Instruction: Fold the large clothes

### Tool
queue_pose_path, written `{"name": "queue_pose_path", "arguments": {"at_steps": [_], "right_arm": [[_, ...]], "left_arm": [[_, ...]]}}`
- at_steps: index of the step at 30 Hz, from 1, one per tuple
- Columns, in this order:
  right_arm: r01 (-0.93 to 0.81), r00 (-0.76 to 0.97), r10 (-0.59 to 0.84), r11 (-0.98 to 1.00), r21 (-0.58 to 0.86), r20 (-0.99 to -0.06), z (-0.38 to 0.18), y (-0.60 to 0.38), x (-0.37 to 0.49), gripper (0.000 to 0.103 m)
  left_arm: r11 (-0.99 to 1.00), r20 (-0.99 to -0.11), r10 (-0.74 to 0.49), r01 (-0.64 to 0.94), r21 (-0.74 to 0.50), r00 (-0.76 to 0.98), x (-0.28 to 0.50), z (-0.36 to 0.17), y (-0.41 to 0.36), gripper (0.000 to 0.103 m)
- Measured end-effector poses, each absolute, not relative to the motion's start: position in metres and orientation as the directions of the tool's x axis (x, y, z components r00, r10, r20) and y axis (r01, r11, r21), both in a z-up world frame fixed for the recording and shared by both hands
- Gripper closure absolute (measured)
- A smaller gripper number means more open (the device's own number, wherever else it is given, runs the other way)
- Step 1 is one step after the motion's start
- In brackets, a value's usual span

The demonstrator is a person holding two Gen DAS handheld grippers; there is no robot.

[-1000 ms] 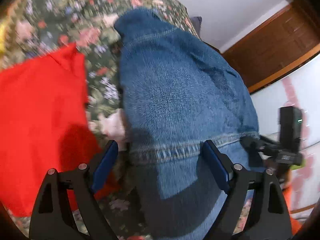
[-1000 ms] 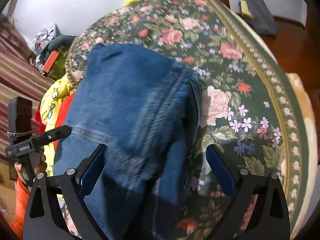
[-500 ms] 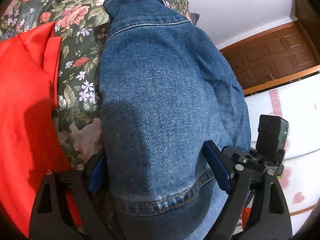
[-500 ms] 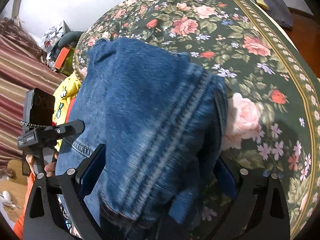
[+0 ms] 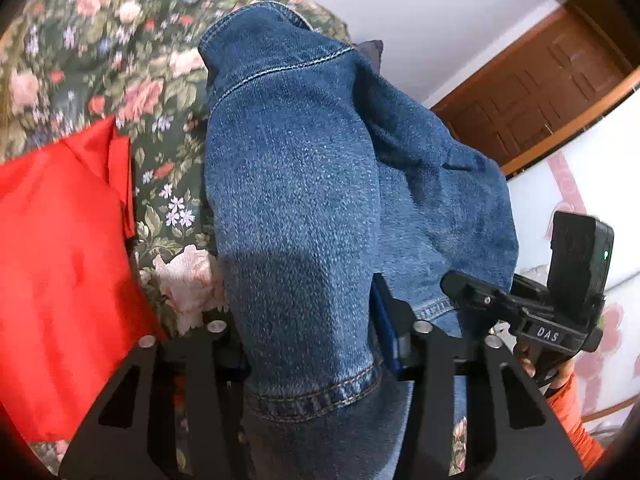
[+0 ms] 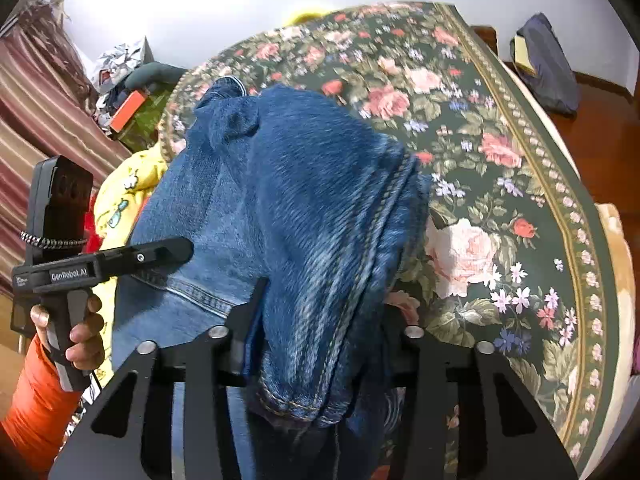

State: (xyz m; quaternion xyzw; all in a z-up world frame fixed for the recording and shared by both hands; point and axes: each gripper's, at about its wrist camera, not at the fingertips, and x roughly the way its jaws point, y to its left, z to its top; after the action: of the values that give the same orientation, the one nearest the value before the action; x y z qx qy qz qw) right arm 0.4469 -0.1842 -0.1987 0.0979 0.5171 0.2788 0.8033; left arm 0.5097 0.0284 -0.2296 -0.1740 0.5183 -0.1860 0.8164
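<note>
While denim jeans (image 5: 296, 184) drape over a floral bedspread (image 6: 500, 200), left tongs (image 5: 308, 344) clamped on a hem, right tongs (image 6: 320, 344) likewise.

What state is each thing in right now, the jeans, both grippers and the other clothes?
Jeans: bunched, lifted, clamped at both ends.
Left gripper: shut on jeans.
Right gripper: shut on jeans.
Red garment: lying flat on the floral bedspread.
Yellow garment: crumpled beside the jeans.

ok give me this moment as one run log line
step: fold in progress | left gripper: shut on denim garment | right gripper: shut on denim garment | surface: floral bedspread | nearby: red cloth
</note>
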Motion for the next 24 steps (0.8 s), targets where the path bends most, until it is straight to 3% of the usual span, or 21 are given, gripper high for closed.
{"name": "queue_pose_path", "arguments": {"at_steps": [4,13,24], "right_arm": [[-0.346,0.317,0.558,0.821,0.454,-0.767,-0.185,-0.181,0.442,0.071],[-0.405,0.384,0.581,0.805,0.434,-0.718,-0.135,-0.148,0.425,0.073],[-0.519,0.390,0.637,0.749,0.413,-0.665,-0.097,-0.058,0.417,0.073]], "left_arm": [[0.865,-0.766,-0.492,0.139,-0.481,0.412,0.492,-0.208,0.032,0.065],[0.882,-0.705,-0.464,0.212,-0.420,0.536,0.444,-0.140,0.059,0.066],[0.893,-0.627,-0.408,0.148,-0.425,0.664,0.404,-0.087,0.159,0.066]]}}
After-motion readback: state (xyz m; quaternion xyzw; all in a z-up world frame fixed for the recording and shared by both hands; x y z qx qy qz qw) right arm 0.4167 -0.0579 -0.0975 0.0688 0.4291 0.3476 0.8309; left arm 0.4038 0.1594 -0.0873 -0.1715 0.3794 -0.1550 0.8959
